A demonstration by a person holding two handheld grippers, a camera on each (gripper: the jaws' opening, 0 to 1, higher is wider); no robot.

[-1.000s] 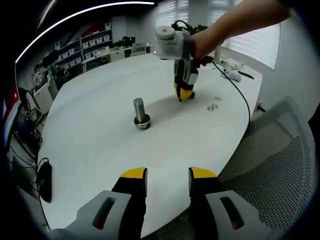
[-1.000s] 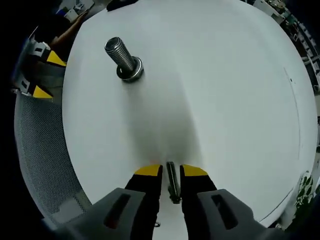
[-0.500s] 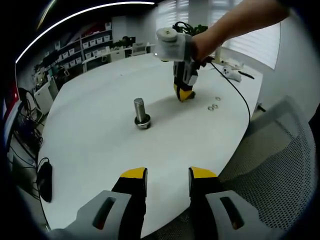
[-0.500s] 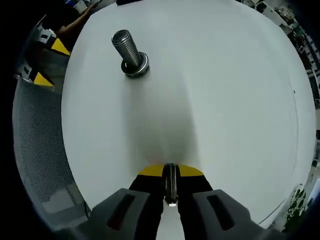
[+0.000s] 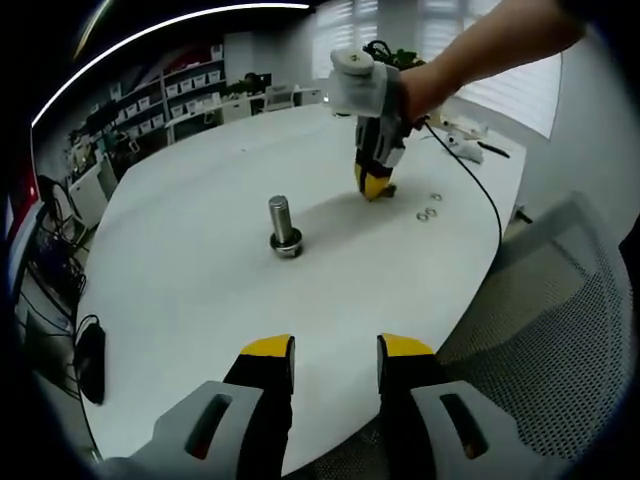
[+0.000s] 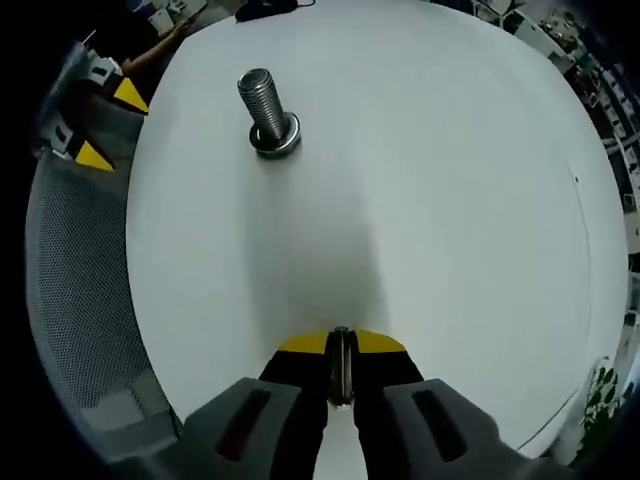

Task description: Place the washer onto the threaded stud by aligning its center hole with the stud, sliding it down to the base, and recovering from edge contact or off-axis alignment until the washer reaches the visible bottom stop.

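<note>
A threaded steel stud [image 5: 282, 222] stands upright on a ring-shaped base on the white table [image 5: 200, 300]; in the right gripper view the stud [image 6: 264, 108] lies ahead, up and left. My right gripper [image 6: 342, 342] is shut on a thin washer [image 6: 342, 364], held edge-on between the yellow tips, just above the table. In the left gripper view the right gripper [image 5: 375, 187], held by a gloved hand, points down beyond and right of the stud. My left gripper [image 5: 336, 350] hangs open at the table's near edge, nothing between its jaws; the left gripper [image 6: 98, 125] sits past the table edge.
Two loose washers [image 5: 427, 213] lie on the table right of the right gripper. A black cable [image 5: 470, 175] runs along the far right. A mesh chair [image 5: 560, 320] stands beside the table edge, and a dark object [image 5: 88, 360] lies at the left edge.
My right gripper shut on the washer that lay between its jaws, then rose a little and shifted slightly right. The left gripper has stayed still.
</note>
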